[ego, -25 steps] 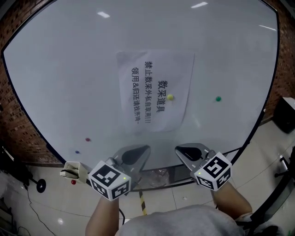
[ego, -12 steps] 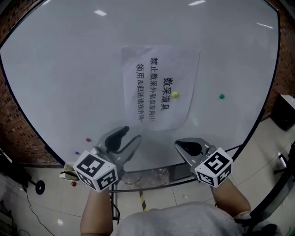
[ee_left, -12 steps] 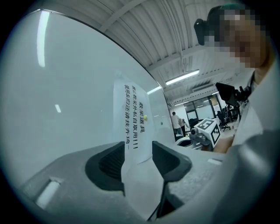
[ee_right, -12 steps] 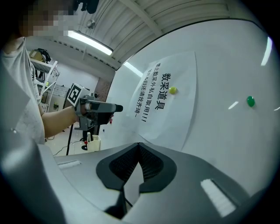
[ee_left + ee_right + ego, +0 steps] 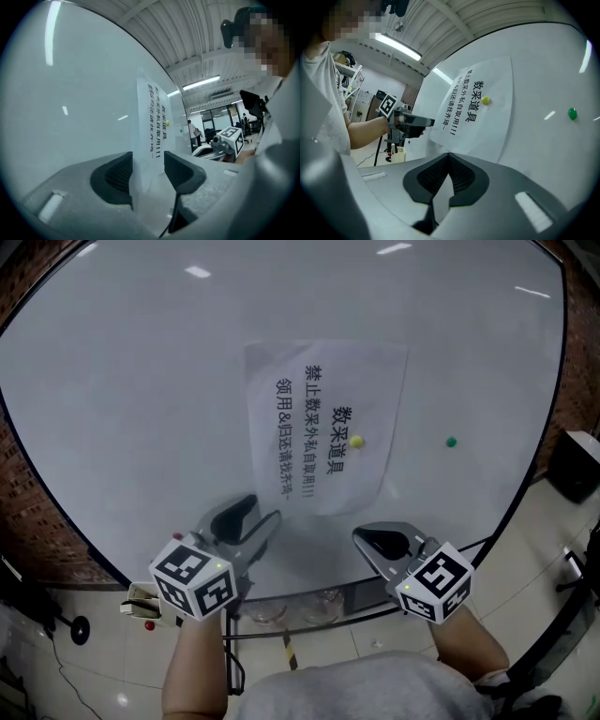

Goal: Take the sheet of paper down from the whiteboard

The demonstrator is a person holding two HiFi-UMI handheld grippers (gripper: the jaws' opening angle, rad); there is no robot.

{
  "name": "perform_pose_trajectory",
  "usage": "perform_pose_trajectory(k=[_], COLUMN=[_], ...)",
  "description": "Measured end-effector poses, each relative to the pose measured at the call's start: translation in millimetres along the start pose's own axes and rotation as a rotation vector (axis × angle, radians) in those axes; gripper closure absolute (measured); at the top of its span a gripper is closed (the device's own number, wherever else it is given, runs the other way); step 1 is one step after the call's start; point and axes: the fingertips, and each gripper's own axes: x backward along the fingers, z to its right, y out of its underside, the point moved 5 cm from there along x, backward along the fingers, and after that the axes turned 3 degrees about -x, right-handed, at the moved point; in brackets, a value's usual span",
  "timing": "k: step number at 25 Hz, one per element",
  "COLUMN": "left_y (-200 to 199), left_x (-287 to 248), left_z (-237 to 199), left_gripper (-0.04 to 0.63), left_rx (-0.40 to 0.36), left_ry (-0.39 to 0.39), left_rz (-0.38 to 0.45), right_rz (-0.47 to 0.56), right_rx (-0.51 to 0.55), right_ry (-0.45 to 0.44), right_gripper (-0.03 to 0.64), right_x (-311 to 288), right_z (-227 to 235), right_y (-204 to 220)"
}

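A white sheet of paper (image 5: 323, 427) with black print hangs on the whiteboard (image 5: 141, 399), pinned by a yellow magnet (image 5: 356, 441). My left gripper (image 5: 253, 518) is at the sheet's lower left corner. Its jaws have just been opening and stand open. In the left gripper view the paper's (image 5: 152, 126) edge lines up with the gap of the left gripper (image 5: 146, 171), and the pads do not press on it. My right gripper (image 5: 380, 542) is shut and empty, just below the sheet's lower right part. The right gripper view shows the right gripper (image 5: 449, 176), the paper (image 5: 473, 112) and the magnet (image 5: 486, 100).
A green magnet (image 5: 451, 442) sits on the board to the right of the sheet. The board's ledge (image 5: 309, 601) runs under both grippers. A small holder (image 5: 141, 601) is at the lower left, a black object (image 5: 577, 465) at the right, and brick wall (image 5: 28, 512) on the left.
My left gripper moved left and up toward the sheet's lower left corner, and its jaws went from shut to open. The right gripper has barely moved.
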Motion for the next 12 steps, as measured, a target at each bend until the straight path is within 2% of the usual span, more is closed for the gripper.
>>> perform_pose_trajectory(k=[6, 9, 11, 12], left_y=[5, 6, 6, 6], left_x=[-10, -11, -10, -10], left_z=[2, 1, -2, -3], left_gripper=[0.393, 0.463, 0.54, 0.553], left_rx=[0.017, 0.03, 0.035, 0.035], left_ry=[0.029, 0.025, 0.011, 0.005], left_rz=[-0.009, -0.007, -0.005, -0.003], right_rz=[0.004, 0.011, 0.019, 0.022], right_rx=[0.002, 0.014, 0.024, 0.027], right_ry=[0.005, 0.013, 0.024, 0.03], right_gripper=[0.618, 0.618, 0.618, 0.618], right_x=[0, -1, -3, -4], right_z=[2, 5, 10, 11], right_y=[-5, -11, -17, -19])
